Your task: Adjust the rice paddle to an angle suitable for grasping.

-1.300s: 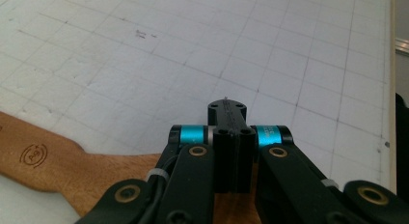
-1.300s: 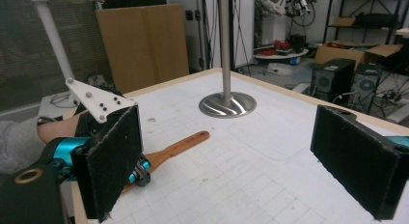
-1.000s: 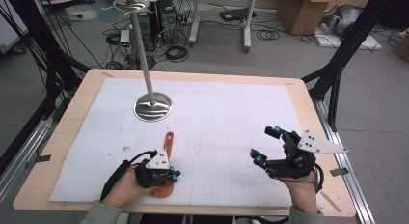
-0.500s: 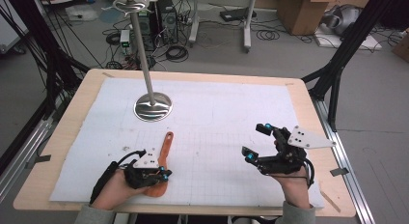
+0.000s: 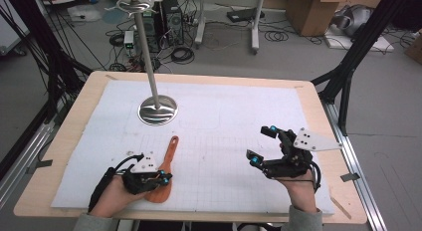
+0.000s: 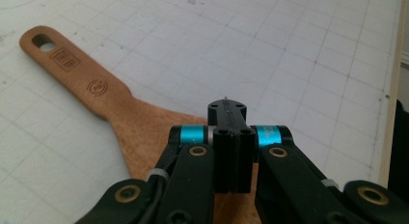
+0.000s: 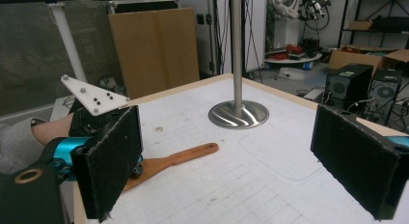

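Your left gripper (image 5: 160, 177), jaws clenched together, has slid back toward you over the flat reddish-brown wooden spatula's (image 5: 164, 167) blade; your right gripper (image 5: 260, 145) still hovers spread wide.

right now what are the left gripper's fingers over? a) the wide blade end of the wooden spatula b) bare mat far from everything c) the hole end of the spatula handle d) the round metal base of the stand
a: the left gripper has its fingers closed together above the broad blade of the wooden spatula, whose handle points away toward the stand.
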